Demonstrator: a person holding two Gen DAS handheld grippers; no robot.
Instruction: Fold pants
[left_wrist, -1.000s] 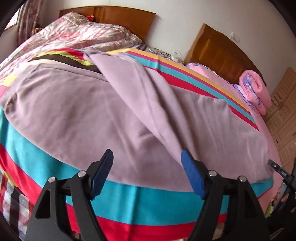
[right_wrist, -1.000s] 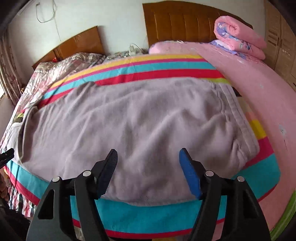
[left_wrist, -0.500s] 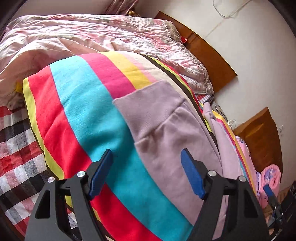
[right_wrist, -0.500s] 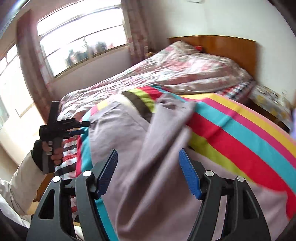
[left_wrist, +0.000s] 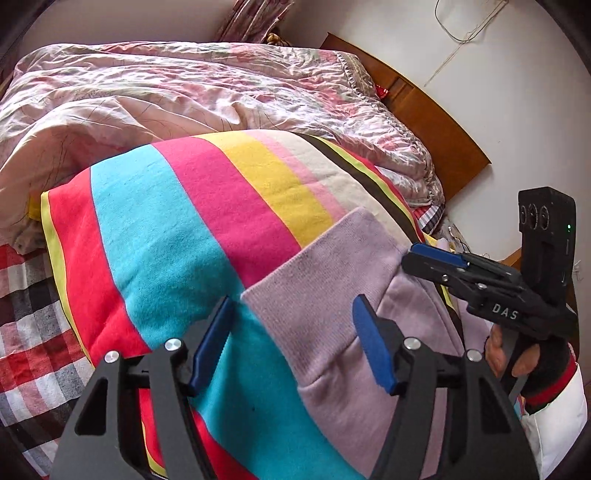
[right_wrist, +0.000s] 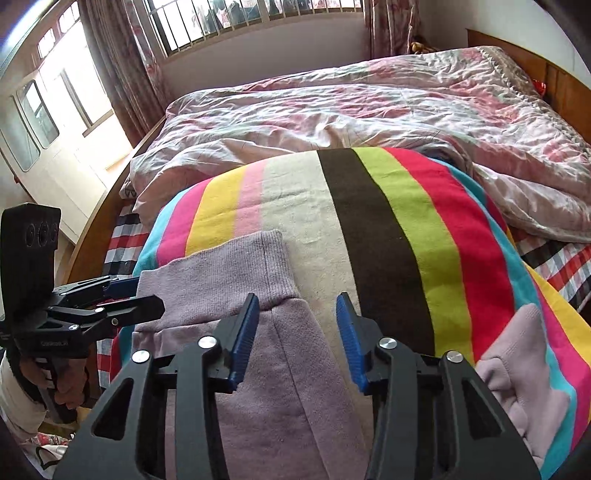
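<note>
Lilac sweatpants (left_wrist: 332, 314) lie on a striped blanket (left_wrist: 166, 221). A ribbed leg cuff (left_wrist: 325, 266) sits just ahead of my left gripper (left_wrist: 291, 343), which is open, its left finger over the blanket and its right finger over the cuff. In the right wrist view the same cuff (right_wrist: 229, 273) lies ahead and left of my right gripper (right_wrist: 297, 332), open over the leg's right edge. The other leg end (right_wrist: 517, 354) lies at the right. Each gripper shows in the other's view: the right gripper (left_wrist: 436, 258) and the left gripper (right_wrist: 129, 295).
A crumpled pink floral quilt (right_wrist: 369, 110) covers the far bed. A wooden headboard (left_wrist: 424, 122) stands against the wall. A plaid sheet (left_wrist: 29, 325) shows at the bed's edge. Barred windows (right_wrist: 240, 18) and curtains (right_wrist: 107, 66) are behind.
Both grippers have swung from the pants' body and waist over to the leg cuff end and come close together. Both stay open.
</note>
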